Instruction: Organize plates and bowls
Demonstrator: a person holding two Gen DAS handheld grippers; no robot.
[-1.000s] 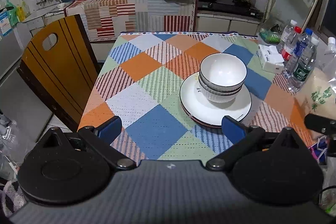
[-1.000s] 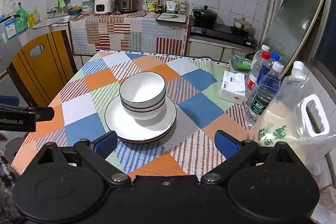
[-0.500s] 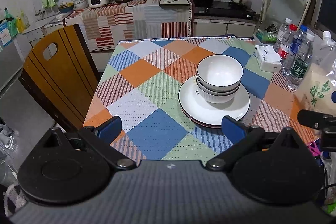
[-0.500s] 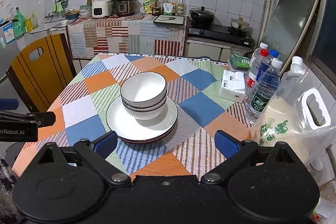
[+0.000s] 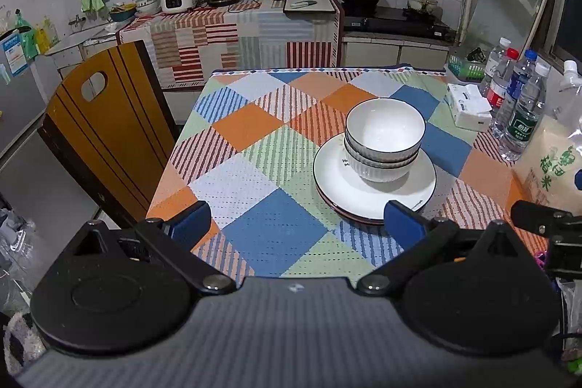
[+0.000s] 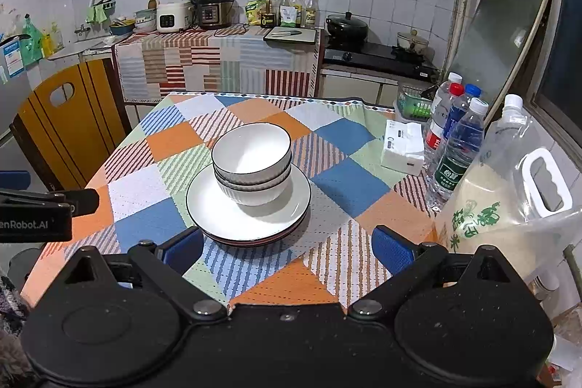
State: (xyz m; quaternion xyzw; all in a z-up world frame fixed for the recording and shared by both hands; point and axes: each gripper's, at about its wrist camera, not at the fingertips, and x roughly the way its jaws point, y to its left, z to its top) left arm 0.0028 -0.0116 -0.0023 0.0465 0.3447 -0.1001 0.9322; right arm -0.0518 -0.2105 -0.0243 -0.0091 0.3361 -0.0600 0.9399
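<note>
Wooden chair [image 5: 105, 130] stands at the table's left edge, back toward the kitchen counter.

Left gripper [image 5: 296, 224]: jaws spread wide, blue pads empty, held over the near edge of the checked tablecloth [image 5: 262, 148]. Nothing between the fingers.

Centre-right of the table: stacked bowls [image 5: 383, 140], white with dark rims, nested and upright, resting on stacked plates [image 5: 349, 191]. At least two bowls; the plate count is hard to read, though a reddish rim shows under the white top plate. The stack sits just ahead of the left gripper's right finger, not touching it.

Right gripper [image 6: 287, 248]: jaws likewise wide apart, gripping nothing, hanging low over the table's near edge with the plates just beyond its left finger.

Further right: tissue pack [image 6: 402, 148], then a cluster of water bottles [image 6: 456, 148], then a clear rice bag [image 6: 509, 199] with a handle, at the table's right edge.
</note>
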